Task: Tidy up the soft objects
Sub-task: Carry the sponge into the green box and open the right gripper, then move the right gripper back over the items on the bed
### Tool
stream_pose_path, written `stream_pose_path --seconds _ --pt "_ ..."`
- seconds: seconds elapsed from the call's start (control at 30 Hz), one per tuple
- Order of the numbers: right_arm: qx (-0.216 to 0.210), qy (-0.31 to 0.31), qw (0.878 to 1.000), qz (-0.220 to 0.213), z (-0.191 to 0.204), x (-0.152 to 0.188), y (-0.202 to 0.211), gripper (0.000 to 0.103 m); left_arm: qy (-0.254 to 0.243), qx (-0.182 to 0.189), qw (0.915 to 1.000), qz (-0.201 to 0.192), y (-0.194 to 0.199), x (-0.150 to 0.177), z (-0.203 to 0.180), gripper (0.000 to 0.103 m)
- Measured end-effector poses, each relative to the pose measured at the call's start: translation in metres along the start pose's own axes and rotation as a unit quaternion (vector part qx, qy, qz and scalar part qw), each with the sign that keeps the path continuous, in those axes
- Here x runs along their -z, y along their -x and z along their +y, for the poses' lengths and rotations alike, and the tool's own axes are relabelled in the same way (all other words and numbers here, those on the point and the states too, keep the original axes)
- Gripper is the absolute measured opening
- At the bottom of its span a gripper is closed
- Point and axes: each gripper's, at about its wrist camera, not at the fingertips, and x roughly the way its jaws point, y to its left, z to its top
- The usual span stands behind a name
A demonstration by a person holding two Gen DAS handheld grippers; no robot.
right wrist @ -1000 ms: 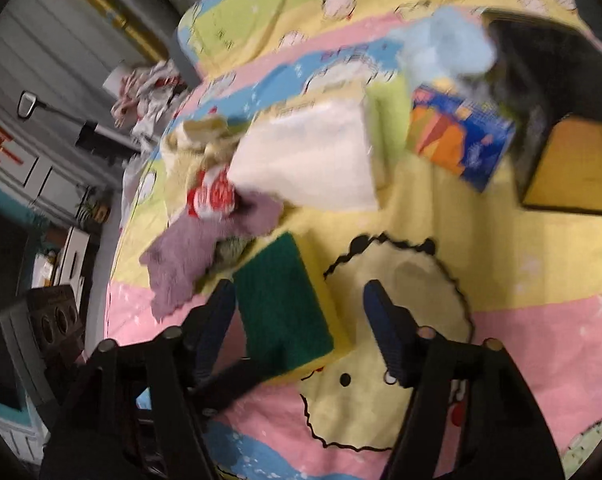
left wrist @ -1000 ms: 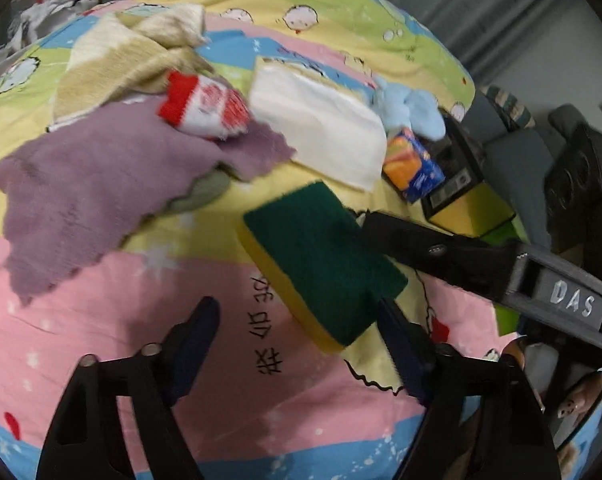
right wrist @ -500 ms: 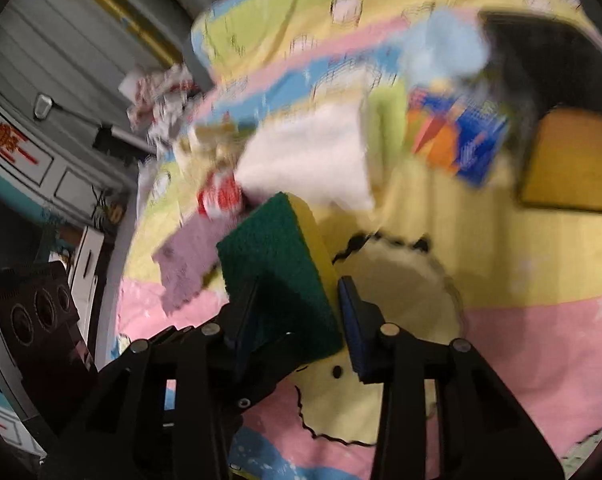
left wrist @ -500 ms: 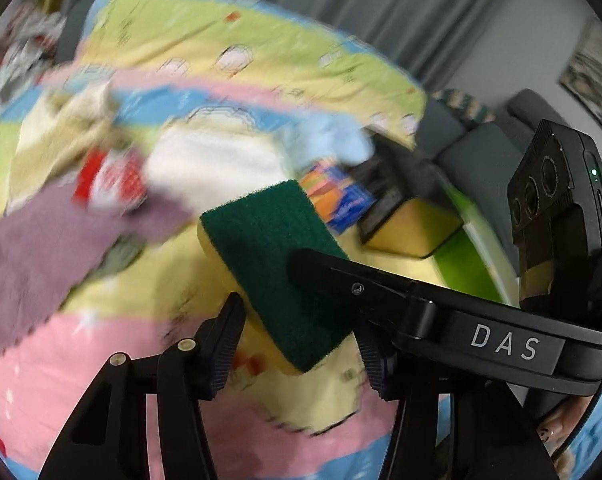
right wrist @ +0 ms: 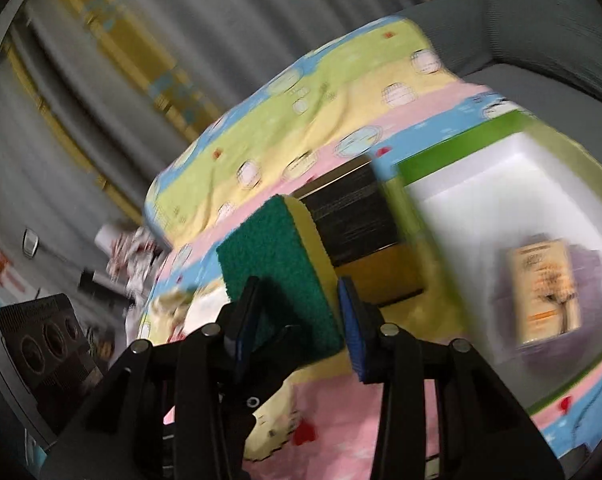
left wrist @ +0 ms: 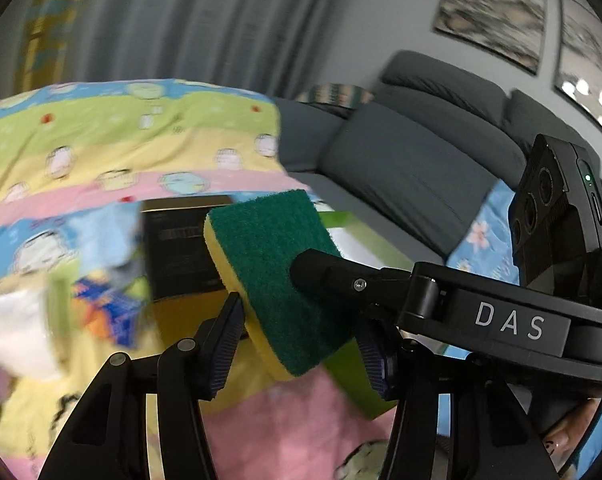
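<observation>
A: Centre of both views: a sponge (left wrist: 273, 276), green scouring face over a yellow body, lifted clear of the patterned bedspread (left wrist: 113, 136). Clamped by both tools at once.

B: Confirmed. Left gripper (left wrist: 301, 344) closed on its lower end in the left wrist view, blue-ribbed pads against the yellow edge and the green corner. One finger of the right gripper lying across the green face from the right side of that frame.

A: Same in the right wrist view: right gripper (right wrist: 297, 324) pinching the sponge (right wrist: 277, 264) across its thickness, one pad on green, one on yellow. Held, not loose.

B: Behind the sponge, mid-frame: a black and yellow box (right wrist: 365, 240). Further right: a green-rimmed white bin (right wrist: 497, 184), with a small yellowish packet (right wrist: 545, 292) on something purple inside. Blurred, hard to name.

A: Lower left of the left view: a blue and orange packet (left wrist: 109, 312) beside a white cloth (left wrist: 17, 328), smeared. Upper right: a grey sofa (left wrist: 413, 160), framed pictures (left wrist: 497, 12) above.

B: Lower right corner there: part of a hand (left wrist: 561, 440).
</observation>
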Motion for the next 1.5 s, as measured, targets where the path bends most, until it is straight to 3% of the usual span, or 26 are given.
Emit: stream_pose_path --seconds 0.37,0.8,0.9,0.97,1.1,1.3,1.5 --pt "0.062 -0.097 0.992 -0.06 -0.076 -0.011 0.027 0.034 -0.027 0.076 0.9955 0.049 -0.073 -0.006 -0.047 0.055" --pt "0.112 -0.128 0.983 -0.063 -0.106 -0.011 0.026 0.035 -0.013 0.075 0.9927 0.094 -0.108 0.004 -0.053 0.055" --pt "0.128 -0.119 0.982 -0.076 -0.1 -0.011 0.03 0.045 -0.005 0.082 0.9929 0.086 -0.098 0.003 -0.051 0.056" --pt "0.133 -0.109 0.981 -0.084 -0.097 -0.012 0.032 0.058 -0.004 0.083 0.9933 0.08 -0.09 0.001 -0.05 0.065" --pt "0.131 -0.089 0.982 -0.105 -0.084 -0.011 0.042 0.073 -0.012 0.061 0.9962 0.061 -0.066 -0.002 -0.045 0.083" --pt "0.126 -0.048 0.984 -0.115 -0.055 -0.009 0.046 0.087 0.005 0.031 0.999 0.032 -0.015 -0.004 -0.02 0.083" --pt "0.117 0.01 0.988 -0.103 -0.013 0.0 0.038 0.092 0.058 -0.021 0.998 0.012 0.043 0.004 0.025 0.084"
